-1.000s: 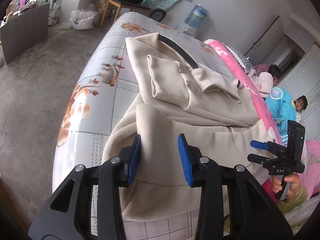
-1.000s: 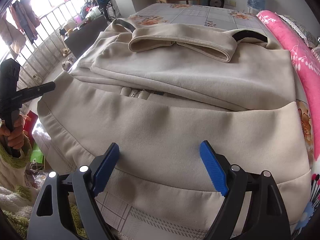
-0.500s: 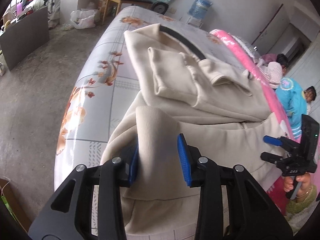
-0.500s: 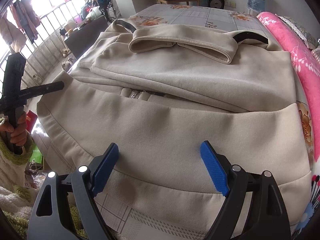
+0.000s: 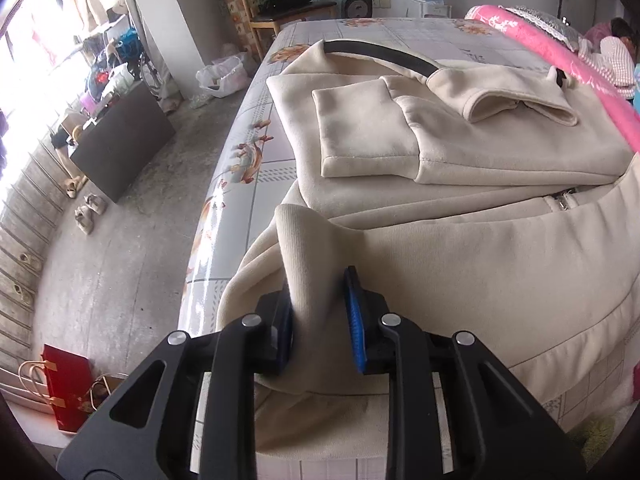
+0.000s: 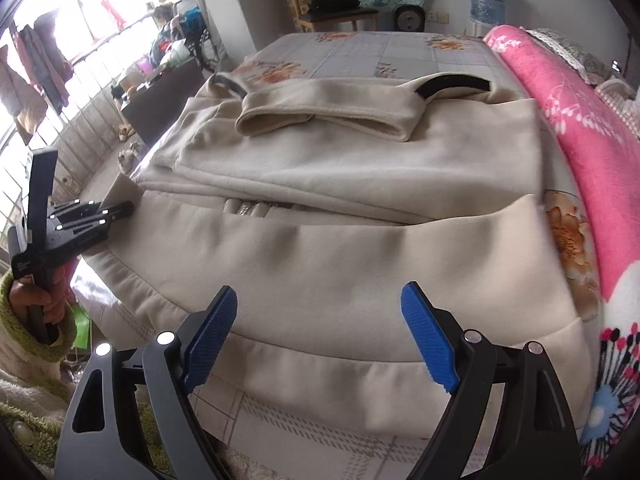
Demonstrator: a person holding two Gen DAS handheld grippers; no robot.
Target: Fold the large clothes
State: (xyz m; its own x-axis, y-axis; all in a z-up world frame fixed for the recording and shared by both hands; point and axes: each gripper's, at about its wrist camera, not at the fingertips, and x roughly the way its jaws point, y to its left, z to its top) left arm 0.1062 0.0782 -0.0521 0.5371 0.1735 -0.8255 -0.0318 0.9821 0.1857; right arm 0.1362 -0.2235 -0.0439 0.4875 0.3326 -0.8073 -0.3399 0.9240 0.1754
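Note:
A large cream jacket [image 5: 460, 152] lies partly folded on the bed, sleeves laid across its body, with a dark collar band [image 5: 384, 54]. It also shows in the right wrist view [image 6: 360, 240]. My left gripper [image 5: 320, 312] is shut on a raised fold of the jacket's lower left hem corner [image 5: 304, 248]. It also shows at the left of the right wrist view [image 6: 116, 210]. My right gripper [image 6: 320, 336] is open and empty, just above the jacket's bottom hem [image 6: 340, 360] near the bed's front edge.
The bed [image 5: 248, 152] has a grey floral sheet. A pink blanket [image 6: 580, 128] runs along its right side. Left of the bed is concrete floor [image 5: 120, 248] with a dark low table [image 5: 120, 140], shoes and a red bag [image 5: 66, 392]. A chair [image 5: 288, 8] stands beyond.
My left gripper has closed tighter on the hem fold and swung its view toward the bed's head. My right gripper has stayed open, almost still.

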